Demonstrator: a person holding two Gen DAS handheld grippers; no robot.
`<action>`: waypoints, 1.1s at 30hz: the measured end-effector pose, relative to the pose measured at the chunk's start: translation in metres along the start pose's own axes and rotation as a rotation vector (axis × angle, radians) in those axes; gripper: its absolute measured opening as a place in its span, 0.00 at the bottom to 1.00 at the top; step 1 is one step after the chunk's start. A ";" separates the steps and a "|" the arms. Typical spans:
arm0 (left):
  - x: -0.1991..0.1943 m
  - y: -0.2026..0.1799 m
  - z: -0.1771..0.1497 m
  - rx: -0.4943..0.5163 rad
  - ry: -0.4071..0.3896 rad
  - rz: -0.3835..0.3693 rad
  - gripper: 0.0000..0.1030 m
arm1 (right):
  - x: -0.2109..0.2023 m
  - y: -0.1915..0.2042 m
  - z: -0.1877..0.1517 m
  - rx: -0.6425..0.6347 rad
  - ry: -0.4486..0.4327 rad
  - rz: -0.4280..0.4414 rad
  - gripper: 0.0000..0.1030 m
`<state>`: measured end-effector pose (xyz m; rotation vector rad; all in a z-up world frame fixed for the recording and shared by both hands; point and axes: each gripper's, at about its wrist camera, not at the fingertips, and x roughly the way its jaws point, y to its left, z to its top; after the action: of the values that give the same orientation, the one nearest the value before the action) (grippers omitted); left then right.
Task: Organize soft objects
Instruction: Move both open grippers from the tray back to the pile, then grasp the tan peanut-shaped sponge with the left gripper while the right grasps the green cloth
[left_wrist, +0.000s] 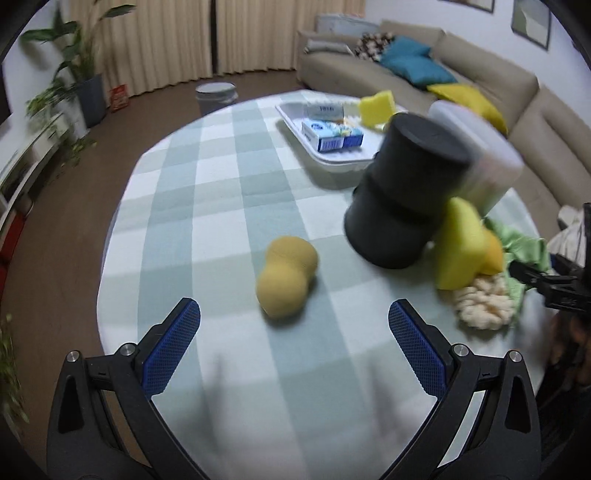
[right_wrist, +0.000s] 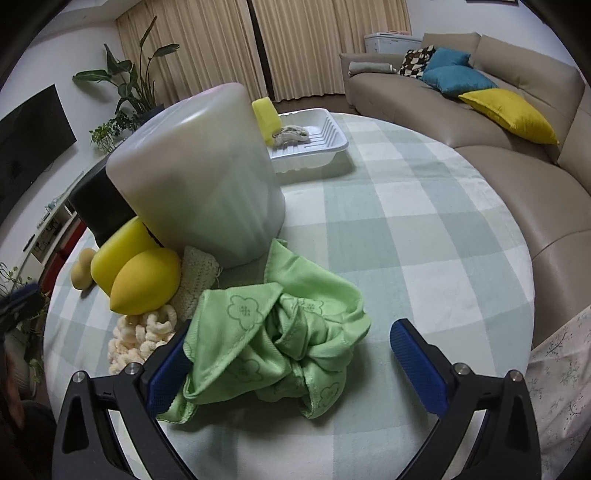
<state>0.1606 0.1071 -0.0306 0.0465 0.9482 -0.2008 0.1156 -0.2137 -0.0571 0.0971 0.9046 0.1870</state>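
Hovering over the soft pile

Spreading both pairs of jaws wide, I held nothing. My right gripper (right_wrist: 293, 360) straddled the crumpled green cloth (right_wrist: 280, 343) on the checked table (right_wrist: 424, 229). My left gripper (left_wrist: 293, 338) faced a tan sponge (left_wrist: 286, 280), perhaps peanut-shaped through the blur, lying apart from the pile.

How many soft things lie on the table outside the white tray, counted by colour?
Yellow sponges: 2, a block and an egg shape
Tan sponge: 1
Cream knitted or fluffy pieces: 2
Green cloth: 1
Total: 6
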 end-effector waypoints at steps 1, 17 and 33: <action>0.008 0.004 0.005 0.019 0.018 0.009 1.00 | 0.001 0.000 -0.001 -0.001 0.005 0.002 1.00; 0.048 -0.001 0.005 0.073 0.106 -0.081 0.84 | 0.005 0.003 -0.002 -0.024 0.024 -0.003 0.95; 0.030 -0.018 -0.007 0.108 0.069 -0.055 0.31 | 0.006 0.002 -0.003 -0.017 0.037 -0.020 0.94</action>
<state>0.1686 0.0858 -0.0583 0.1278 1.0074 -0.3032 0.1164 -0.2101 -0.0637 0.0688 0.9407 0.1782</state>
